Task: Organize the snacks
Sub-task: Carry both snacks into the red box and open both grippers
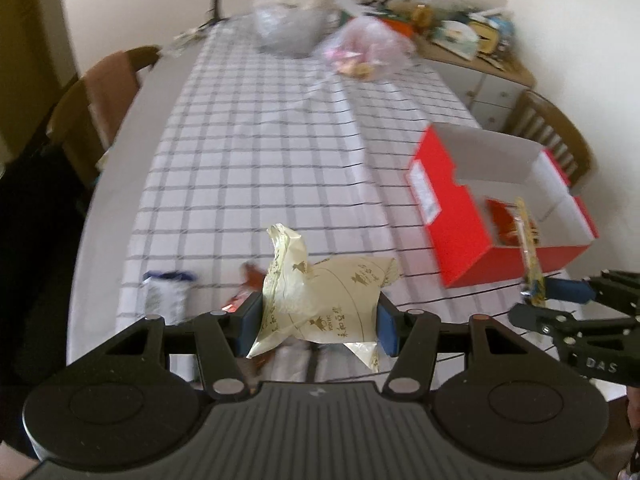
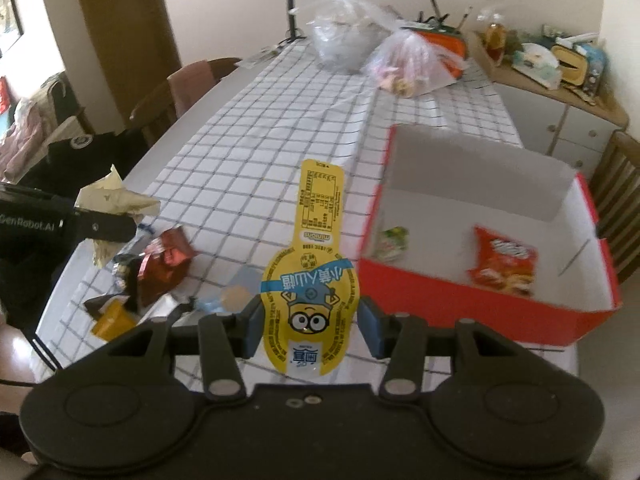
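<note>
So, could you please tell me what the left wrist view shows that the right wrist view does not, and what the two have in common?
Only the left wrist view shows the left gripper head-on, shut on a cream packet, and a small blue-and-white packet beside it.

Only the right wrist view shows the right gripper head-on, shut on a yellow cartoon packet, plus a green packet inside the box.

Both show the checked tablecloth, the red box and the orange snack bag in it.
</note>
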`<state>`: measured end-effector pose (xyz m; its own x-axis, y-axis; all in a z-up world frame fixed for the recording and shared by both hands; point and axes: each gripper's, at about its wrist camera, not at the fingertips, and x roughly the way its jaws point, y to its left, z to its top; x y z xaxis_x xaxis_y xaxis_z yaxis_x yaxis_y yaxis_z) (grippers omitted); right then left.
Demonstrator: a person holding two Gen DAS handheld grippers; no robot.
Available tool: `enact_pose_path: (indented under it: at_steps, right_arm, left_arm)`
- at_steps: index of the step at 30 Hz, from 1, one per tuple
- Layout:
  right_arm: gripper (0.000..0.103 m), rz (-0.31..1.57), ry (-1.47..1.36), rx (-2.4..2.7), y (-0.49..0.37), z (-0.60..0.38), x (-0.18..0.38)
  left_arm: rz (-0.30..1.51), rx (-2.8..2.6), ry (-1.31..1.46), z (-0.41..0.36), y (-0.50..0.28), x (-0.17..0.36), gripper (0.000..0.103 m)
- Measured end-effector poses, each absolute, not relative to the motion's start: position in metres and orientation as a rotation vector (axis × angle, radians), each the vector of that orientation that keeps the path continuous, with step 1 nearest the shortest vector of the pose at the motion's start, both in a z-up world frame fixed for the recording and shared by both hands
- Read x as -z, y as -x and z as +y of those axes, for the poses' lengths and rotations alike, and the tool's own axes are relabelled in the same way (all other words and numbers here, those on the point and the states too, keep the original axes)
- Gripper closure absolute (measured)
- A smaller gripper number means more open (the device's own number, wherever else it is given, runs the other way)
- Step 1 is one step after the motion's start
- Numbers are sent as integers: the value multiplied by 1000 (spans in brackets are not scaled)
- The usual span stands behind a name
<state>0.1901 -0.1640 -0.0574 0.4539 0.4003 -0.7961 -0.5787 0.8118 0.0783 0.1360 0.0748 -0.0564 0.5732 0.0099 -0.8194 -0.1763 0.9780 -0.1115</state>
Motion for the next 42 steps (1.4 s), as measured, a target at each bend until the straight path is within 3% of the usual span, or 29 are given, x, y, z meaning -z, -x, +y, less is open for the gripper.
enact_pose_path:
  at_steps: [22,42]
  right_arm:
    - [56,906,220,-434,-307,-280,62]
    - [56,1084,293,-423,-364,-278,134]
  left_arm:
    - [968,56,68,-99,-268,61,46]
    - [1125,-34,35,-140,-359,130,46]
